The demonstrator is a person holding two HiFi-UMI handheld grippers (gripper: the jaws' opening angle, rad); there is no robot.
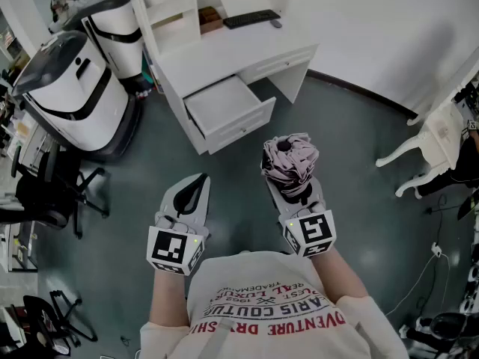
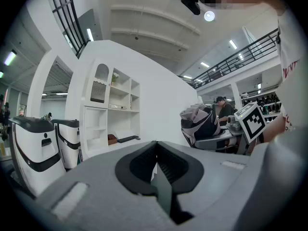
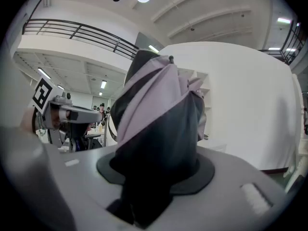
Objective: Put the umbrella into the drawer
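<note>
1 umbrella [image 1: 290, 159] inside right claw [image 1: 295, 188]

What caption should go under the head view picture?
Right gripper holds the folded umbrella before the open drawer.

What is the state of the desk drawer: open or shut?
Open. In the head view the drawer is pulled out of the white desk, and its bare inside shows from above.

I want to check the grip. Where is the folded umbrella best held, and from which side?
Around its folded body, from the end opposite the tip, as the right gripper holds the umbrella now: the bundle fits between the jaws, and the tip points towards the open drawer.
</note>
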